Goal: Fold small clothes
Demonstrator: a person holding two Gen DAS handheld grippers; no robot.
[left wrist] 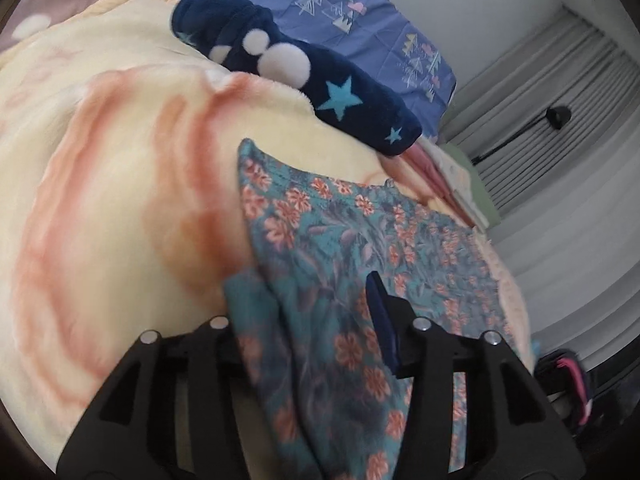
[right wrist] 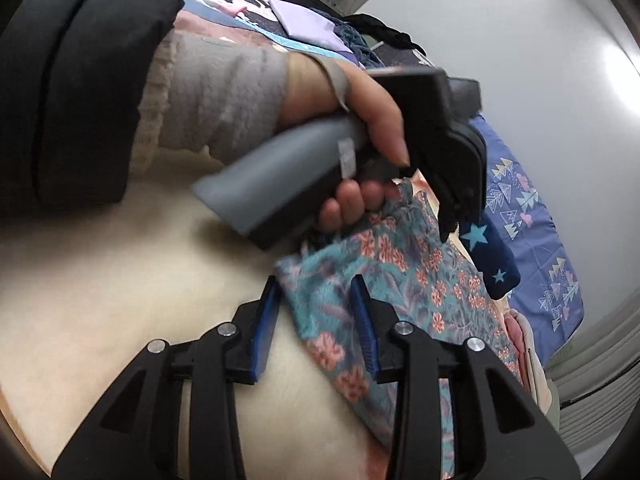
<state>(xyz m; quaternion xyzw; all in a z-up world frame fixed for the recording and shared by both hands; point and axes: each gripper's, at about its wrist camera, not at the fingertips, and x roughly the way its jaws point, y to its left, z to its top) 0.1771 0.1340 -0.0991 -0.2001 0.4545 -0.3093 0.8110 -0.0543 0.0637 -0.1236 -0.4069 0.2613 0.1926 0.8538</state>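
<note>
A teal garment with orange flowers (left wrist: 352, 240) lies on a cream and peach blanket (left wrist: 120, 184). In the left wrist view the cloth drapes between my left gripper's (left wrist: 316, 312) fingers; the jaws stand wide apart and the left finger is hidden under the fabric. In the right wrist view the garment (right wrist: 400, 280) has its near corner between my right gripper's (right wrist: 316, 304) blue pads (right wrist: 362, 312), which stand apart. The left gripper (right wrist: 456, 184), held in a hand, hovers over the garment's far edge.
A navy fleece item with stars and white dots (left wrist: 320, 80) lies at the blanket's far edge. A blue patterned sheet (left wrist: 368, 28) lies beyond it. Folded pink and white cloths (left wrist: 448, 176) sit at the right. White curtains (left wrist: 560, 140) hang beside the bed.
</note>
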